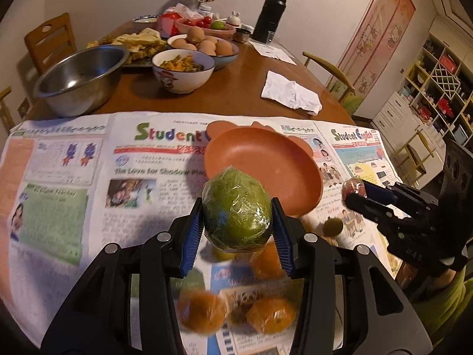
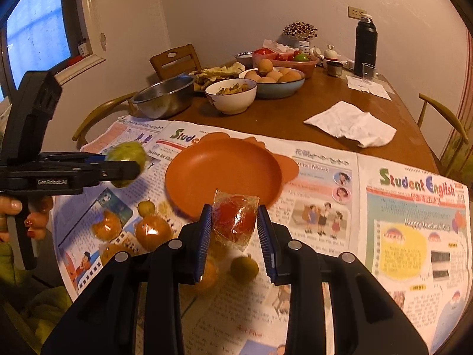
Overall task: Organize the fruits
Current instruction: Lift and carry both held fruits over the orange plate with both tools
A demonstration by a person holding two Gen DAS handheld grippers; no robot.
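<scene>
My left gripper point(image 1: 238, 222) is shut on a large green fruit point(image 1: 236, 210) wrapped in clear film, held in the air just short of the orange plate point(image 1: 266, 162). My right gripper point(image 2: 235, 224) is shut on a red fruit point(image 2: 235, 220) in a crinkled clear wrapper, lifted near the front rim of the same orange plate point(image 2: 221, 174). Nothing lies in the plate. Several wrapped oranges point(image 2: 152, 232) and two small greenish-brown fruits point(image 2: 244, 267) lie on the newspaper point(image 2: 399, 207) below. The left gripper point(image 2: 130, 165) with the green fruit point(image 2: 127, 153) also shows at the left of the right wrist view.
Farther back on the wooden table point(image 1: 230, 94) stand a steel bowl point(image 1: 79, 80), a bowl of food point(image 1: 183, 69), a bowl of eggs point(image 1: 207, 46), a black thermos point(image 1: 270, 14) and a crumpled white cloth point(image 1: 291, 93). Chairs point(image 1: 50, 38) ring the table. A person's hand point(image 2: 17, 216) grips the left handle.
</scene>
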